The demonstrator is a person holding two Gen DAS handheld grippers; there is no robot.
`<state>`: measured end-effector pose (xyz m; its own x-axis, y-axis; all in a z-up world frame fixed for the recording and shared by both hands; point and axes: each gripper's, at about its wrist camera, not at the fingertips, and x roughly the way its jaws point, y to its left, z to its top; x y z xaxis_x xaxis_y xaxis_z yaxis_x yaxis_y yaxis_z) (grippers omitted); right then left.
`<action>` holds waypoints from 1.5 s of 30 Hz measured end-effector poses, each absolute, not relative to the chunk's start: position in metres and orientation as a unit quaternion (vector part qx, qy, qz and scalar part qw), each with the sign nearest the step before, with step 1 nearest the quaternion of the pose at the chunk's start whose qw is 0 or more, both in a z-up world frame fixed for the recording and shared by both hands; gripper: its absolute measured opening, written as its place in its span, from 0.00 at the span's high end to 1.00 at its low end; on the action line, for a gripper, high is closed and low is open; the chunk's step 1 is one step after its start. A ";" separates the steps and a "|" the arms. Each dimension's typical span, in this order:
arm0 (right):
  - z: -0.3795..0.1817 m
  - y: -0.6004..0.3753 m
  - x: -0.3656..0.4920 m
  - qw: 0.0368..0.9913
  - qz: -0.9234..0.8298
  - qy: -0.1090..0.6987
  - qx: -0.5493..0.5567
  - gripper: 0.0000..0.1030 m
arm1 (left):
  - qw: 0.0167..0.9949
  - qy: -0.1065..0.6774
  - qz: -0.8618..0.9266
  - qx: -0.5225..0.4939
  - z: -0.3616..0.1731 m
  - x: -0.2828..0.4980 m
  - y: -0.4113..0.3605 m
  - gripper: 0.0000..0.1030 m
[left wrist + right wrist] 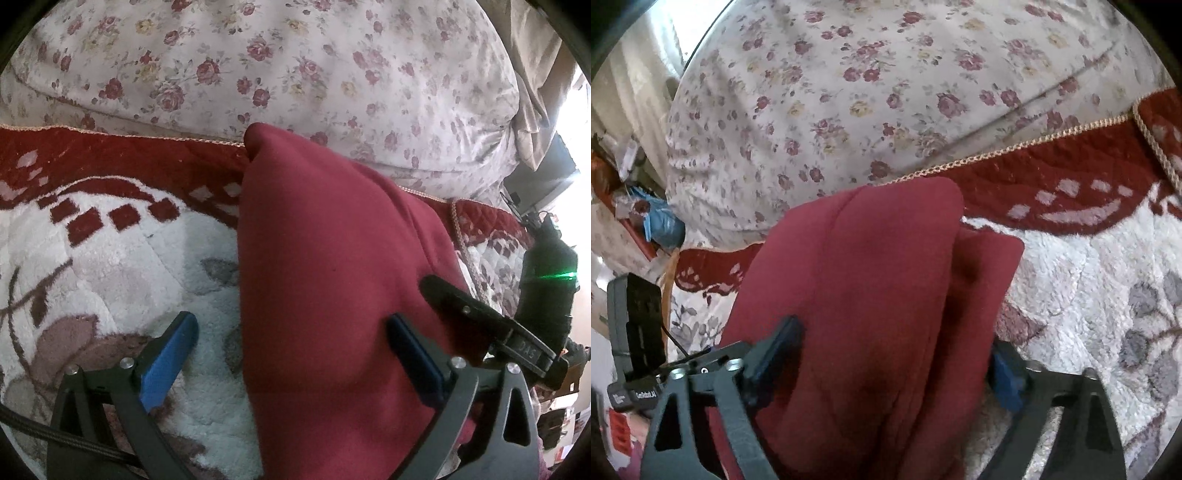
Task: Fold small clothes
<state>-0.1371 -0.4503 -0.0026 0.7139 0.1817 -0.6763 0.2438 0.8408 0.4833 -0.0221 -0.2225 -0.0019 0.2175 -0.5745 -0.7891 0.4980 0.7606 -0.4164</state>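
Observation:
A dark red garment (325,266) lies folded in a long strip on the plush red-and-white blanket (122,266). My left gripper (291,332) is open, its jaws wide apart; the left blue pad (170,354) rests over the blanket, the right pad (413,354) over the garment. In the right wrist view the same garment (871,295) lies between the jaws of my right gripper (897,354), which stands open around the layered cloth without pinching it. The right gripper's other finger (480,314) shows at the garment's right edge in the left view.
A floral white-and-pink quilt (280,66) bulges behind the blanket, also in the right view (871,96). The blanket's braided edge (1015,147) runs along it. Clutter and a blue bag (661,225) sit at the far left; bright window light at the left view's right edge.

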 end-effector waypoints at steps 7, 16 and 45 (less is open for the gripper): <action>0.001 -0.446 -0.138 0.884 -0.012 0.377 0.277 0.29 | 0.776 0.510 -0.369 -0.038 0.004 -0.030 -0.225 0.43; 0.030 -0.428 -0.149 0.897 0.007 0.359 0.258 0.45 | 0.785 0.489 -0.375 -0.064 0.035 -0.055 -0.204 0.60; 0.076 -0.283 -0.283 0.911 0.084 0.394 0.093 0.43 | 0.852 0.469 -0.229 0.038 0.044 -0.161 -0.119 0.16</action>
<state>-0.2830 -0.2828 0.0758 0.6753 0.2270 -0.7018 -0.0807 0.9685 0.2356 -0.1613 -0.1193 0.0442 0.4558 -0.3539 -0.8167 0.4258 0.8925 -0.1491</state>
